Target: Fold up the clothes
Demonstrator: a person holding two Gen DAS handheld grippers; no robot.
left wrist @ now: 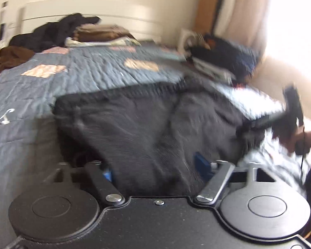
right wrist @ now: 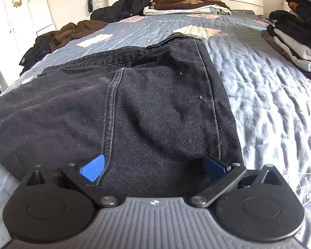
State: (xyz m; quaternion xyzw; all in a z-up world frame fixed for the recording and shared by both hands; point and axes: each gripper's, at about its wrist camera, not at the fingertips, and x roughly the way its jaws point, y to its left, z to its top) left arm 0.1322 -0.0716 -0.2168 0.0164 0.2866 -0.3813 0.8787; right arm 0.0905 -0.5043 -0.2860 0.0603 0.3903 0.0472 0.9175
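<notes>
Black jeans (right wrist: 155, 95) lie folded on the blue-grey quilted bedspread (right wrist: 259, 87), waistband toward the headboard. My right gripper (right wrist: 153, 168) rests over their near end, open, its blue pads (right wrist: 92, 170) wide apart on either side of the denim. The left wrist view is motion-blurred. There the jeans (left wrist: 134, 124) fill the middle, and my left gripper (left wrist: 154, 170) is open with denim lying loosely between its blue pads (left wrist: 201, 165). At the right edge of that view a hand (left wrist: 306, 139) holds the right gripper (left wrist: 246, 129) down on the jeans.
A folded stack of tan and brown clothes (right wrist: 184, 2) sits by the white headboard, next to a dark heap (right wrist: 139, 0). A crumpled brown garment (right wrist: 78, 29) lies at the bed's left edge. Another folded stack (right wrist: 296, 41) is on the right. White wardrobe doors (right wrist: 20, 10) stand left.
</notes>
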